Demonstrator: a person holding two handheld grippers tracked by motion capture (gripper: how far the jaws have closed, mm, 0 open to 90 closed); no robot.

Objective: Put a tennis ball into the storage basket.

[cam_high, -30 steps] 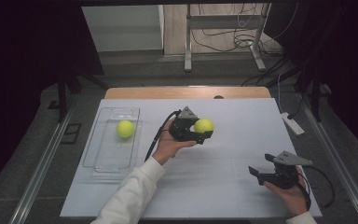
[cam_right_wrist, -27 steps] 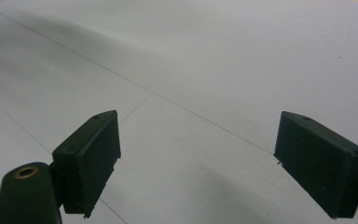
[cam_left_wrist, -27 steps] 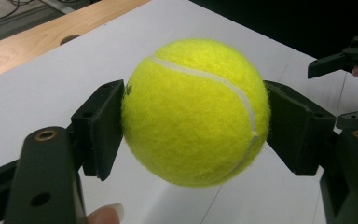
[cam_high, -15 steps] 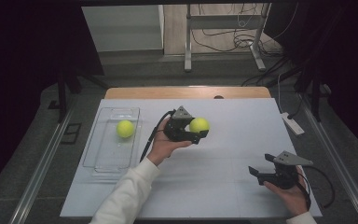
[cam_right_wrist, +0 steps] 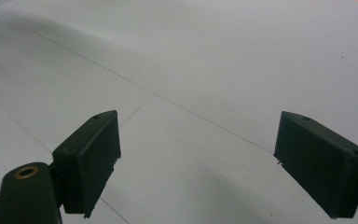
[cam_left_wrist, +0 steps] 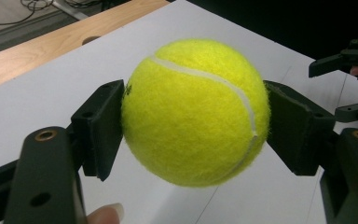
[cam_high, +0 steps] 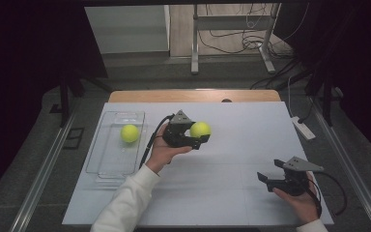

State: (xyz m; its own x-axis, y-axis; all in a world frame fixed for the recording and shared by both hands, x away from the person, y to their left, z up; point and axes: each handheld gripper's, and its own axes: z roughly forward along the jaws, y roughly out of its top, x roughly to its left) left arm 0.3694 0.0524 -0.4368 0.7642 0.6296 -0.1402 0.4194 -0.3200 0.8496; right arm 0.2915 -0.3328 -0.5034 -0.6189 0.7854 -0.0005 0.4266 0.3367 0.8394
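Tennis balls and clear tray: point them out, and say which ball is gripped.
Gripped tennis ball (cam_left_wrist: 196,112): left gripper view, middle of its felt, between the pads.
Loose tennis ball (cam_high: 130,133): high view, its top, in the tray.
Clear tray (cam_high: 107,170): high view, bare near floor.

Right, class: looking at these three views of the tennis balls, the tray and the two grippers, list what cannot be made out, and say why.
- Far side of the held tennis ball: left gripper view, hidden by the ball itself.
- Where the left gripper presses the ball: high view, too small.
- Whether the other tennis ball touches the clear tray wall: high view, too small.
- Right gripper body: right gripper view, cut off by the bottom edge.
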